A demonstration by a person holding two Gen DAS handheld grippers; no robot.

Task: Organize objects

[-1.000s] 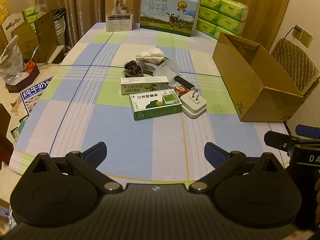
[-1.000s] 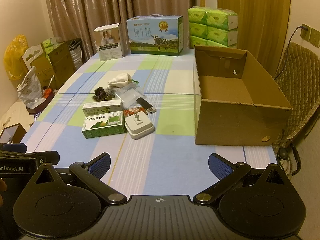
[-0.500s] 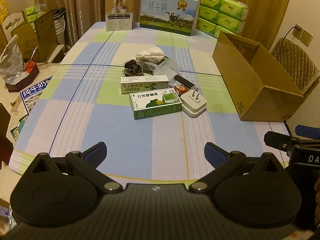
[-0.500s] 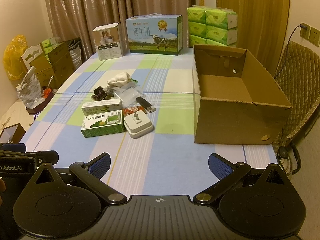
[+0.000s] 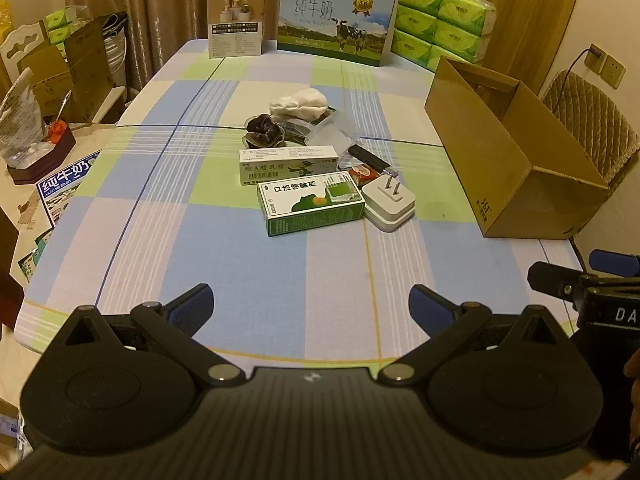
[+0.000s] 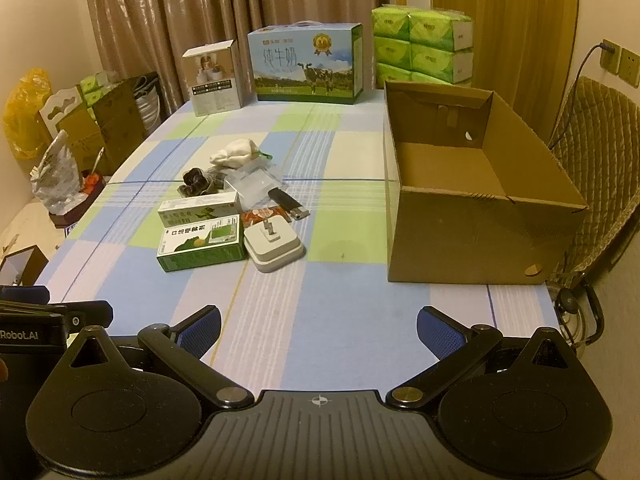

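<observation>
A cluster of small objects lies mid-table: a green medicine box (image 5: 310, 208) (image 6: 201, 248), a white-green box (image 5: 288, 166) (image 6: 198, 209) behind it, a white plug adapter (image 5: 389, 206) (image 6: 273, 247), a red packet (image 6: 262, 215), a black lighter (image 6: 288, 202), a clear bag (image 6: 252, 182), a dark hair tie (image 5: 264, 134) and a white cloth (image 5: 298, 104). An open, empty cardboard box (image 5: 508, 152) (image 6: 472, 200) stands to the right. My left gripper (image 5: 310, 306) and right gripper (image 6: 318, 330) are open and empty, near the table's front edge.
A milk carton case (image 5: 336, 20), a white product box (image 5: 236, 20) and green tissue packs (image 5: 444, 24) stand along the table's far edge. A quilted chair (image 6: 600, 184) is right of the cardboard box. Boxes and bags crowd the floor at left (image 6: 100, 120).
Both views have crept slightly forward toward the cluster. Nothing on the table has moved and both grippers remain open.
</observation>
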